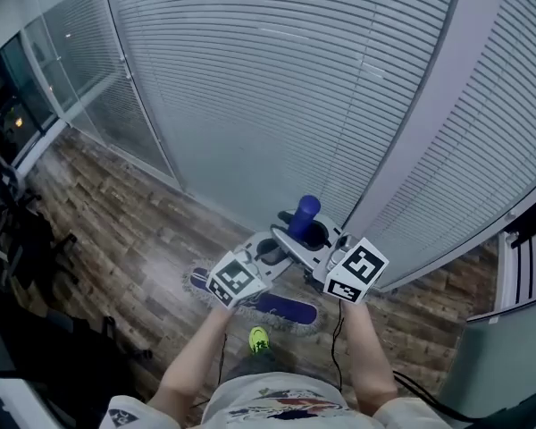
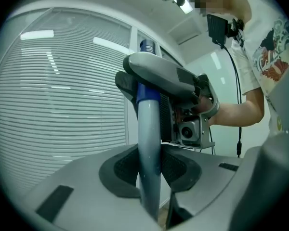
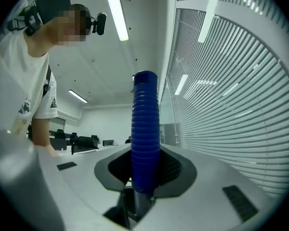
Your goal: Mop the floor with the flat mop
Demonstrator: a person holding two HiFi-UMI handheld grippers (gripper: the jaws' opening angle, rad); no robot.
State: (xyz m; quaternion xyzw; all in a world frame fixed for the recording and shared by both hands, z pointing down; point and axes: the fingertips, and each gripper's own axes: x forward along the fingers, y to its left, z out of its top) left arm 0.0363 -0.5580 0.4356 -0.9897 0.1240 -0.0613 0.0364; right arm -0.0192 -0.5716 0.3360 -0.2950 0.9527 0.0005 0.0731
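Note:
A flat mop stands upright in front of me. Its blue ribbed handle grip (image 1: 305, 215) (image 3: 145, 138) tops a grey pole (image 2: 149, 162). The blue mop head (image 1: 270, 304) with a pale fringe lies on the wood floor (image 1: 134, 231) near my feet. My right gripper (image 1: 317, 236) (image 3: 145, 170) is shut on the blue grip near its top. Just below it, my left gripper (image 1: 270, 254) (image 2: 150, 170) is shut on the grey pole. From the left gripper view, the right gripper appears above, clamped round the pole.
A glass wall with closed white blinds (image 1: 277, 88) stands close behind the mop, with a grey post (image 1: 429, 114) to the right. Dark office chairs (image 1: 18, 239) crowd the left side. My shoe with a yellow-green toe (image 1: 259, 339) is beside the mop head.

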